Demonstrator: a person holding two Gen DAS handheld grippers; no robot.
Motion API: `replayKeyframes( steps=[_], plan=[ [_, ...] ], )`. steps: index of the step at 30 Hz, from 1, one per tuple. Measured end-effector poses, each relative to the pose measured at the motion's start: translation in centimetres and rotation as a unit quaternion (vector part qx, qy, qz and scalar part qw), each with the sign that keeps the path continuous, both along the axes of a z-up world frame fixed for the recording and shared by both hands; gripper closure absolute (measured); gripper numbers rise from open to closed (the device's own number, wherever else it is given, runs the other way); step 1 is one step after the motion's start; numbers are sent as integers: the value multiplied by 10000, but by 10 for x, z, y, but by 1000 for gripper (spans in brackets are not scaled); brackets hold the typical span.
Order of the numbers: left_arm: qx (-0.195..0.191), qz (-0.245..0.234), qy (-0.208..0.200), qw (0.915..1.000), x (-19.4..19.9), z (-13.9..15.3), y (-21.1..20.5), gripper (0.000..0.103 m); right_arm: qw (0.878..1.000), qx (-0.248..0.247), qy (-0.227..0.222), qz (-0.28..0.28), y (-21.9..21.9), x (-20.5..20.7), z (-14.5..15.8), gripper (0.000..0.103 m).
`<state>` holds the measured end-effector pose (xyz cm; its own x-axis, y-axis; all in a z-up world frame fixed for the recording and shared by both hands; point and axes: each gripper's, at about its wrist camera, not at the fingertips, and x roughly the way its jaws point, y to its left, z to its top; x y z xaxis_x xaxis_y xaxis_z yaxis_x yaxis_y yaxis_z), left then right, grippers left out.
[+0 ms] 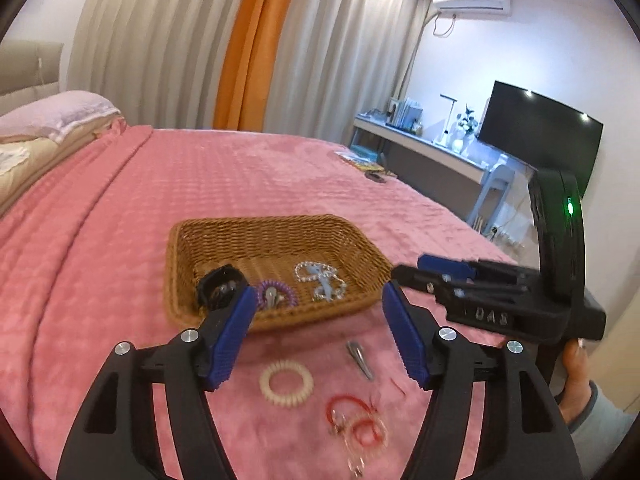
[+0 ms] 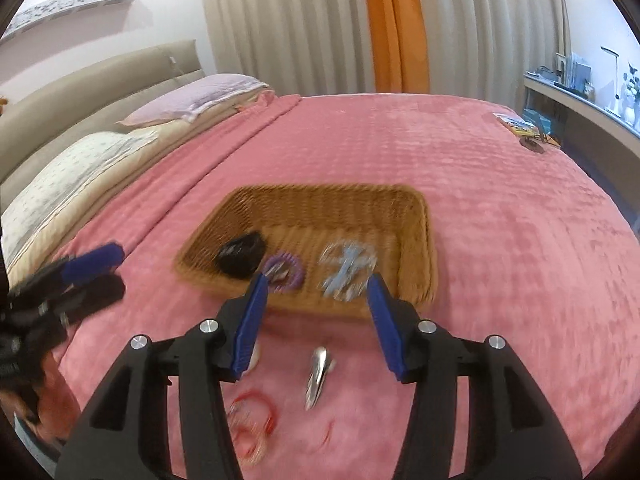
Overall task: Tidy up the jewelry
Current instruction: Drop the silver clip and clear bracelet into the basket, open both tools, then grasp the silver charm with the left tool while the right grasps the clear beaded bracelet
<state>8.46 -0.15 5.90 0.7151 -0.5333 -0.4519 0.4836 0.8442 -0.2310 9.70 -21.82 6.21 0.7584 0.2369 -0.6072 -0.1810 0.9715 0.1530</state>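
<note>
Bedroom, with a bed under a pink quilted blanket (image 1: pixel 160 208), pale curtains with one orange panel behind, and a bench along the far wall carrying a dark television. Near the middle of the blanket, a shallow wicker basket (image 1: pixel 276 232), serving as the collecting place for the jewelry. Inside it, three things grouped toward the near wall: a black hair tie (image 1: pixel 218 282) on the left, a purple spiral hair tie (image 1: pixel 280 292) beside it with something small and metallic lying on it, and a silver chain with pale blue pieces (image 1: pixel 320 280) to the right. Still loose on the blanket in front of the basket, so likely next to be gathered: a cream spiral hair tie (image 1: pixel 286 383), a silver hair clip (image 1: pixel 359 358) and a tangle of red and clear loops (image 1: pixel 356 420). Left gripper (image 1: pixel 316 300) raised over the near rim, jaws released and holding nothing. Right gripper (image 2: pixel 318 292) likewise above the loose items, jaws parted and empty, with the clip lying below and between them; in the left view, seen from the side, carried by a hand (image 1: pixel 576 376) in a grey sleeve. Sorting judged partly done.
</note>
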Motion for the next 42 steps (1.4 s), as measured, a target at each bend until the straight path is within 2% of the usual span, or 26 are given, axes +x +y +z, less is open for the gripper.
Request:
replayKeyframes(
  steps=[5,9,11,14,16,17,23,25,27,30,34,38,42],
  plan=[
    [-112,78,95,9999,-35,-9,15,39,9994,-290,186,3,16,-47,-20,54],
    [40,140,310,9994,-57,-32,15,39,9986,-227,482,32,23,-69,-43,56],
    [101,87,516,9986,-66,-52,15,39,9973,-177,708,36,25,-74,-57,67],
    [255,21,818,9963,-72,-76,13,41,9941,17,1080,115,31,-74,-78,67],
    [280,-271,1147,9926,-71,-93,10,41,9928,49,1191,113,35,-75,-87,67],
    [328,-344,1221,9914,-71,-99,7,42,9922,51,1244,110,37,-74,-90,70],
    [718,-553,1317,9871,-67,-113,-15,48,9895,17,1443,93,50,-62,-102,82],
    [920,-563,1345,9850,-64,-119,-24,52,9887,6,1492,136,51,-59,-104,89],
    [1066,-597,1389,9827,-62,-124,-31,61,9890,-65,1468,161,53,-60,-104,94],
    [1209,-602,1370,9813,-60,-128,-39,63,9907,-124,1352,129,45,-68,-98,96],
    [1179,-599,1387,9815,-59,-128,-41,63,9915,-54,1301,20,27,-76,-94,96],
    [1335,-546,1324,9806,-59,-130,-45,70,9912,-67,1318,-109,13,-79,-96,96],
    [1357,-484,1300,9810,-59,-131,-47,84,9910,-74,1334,-52,9,-77,-102,96]
  ],
)
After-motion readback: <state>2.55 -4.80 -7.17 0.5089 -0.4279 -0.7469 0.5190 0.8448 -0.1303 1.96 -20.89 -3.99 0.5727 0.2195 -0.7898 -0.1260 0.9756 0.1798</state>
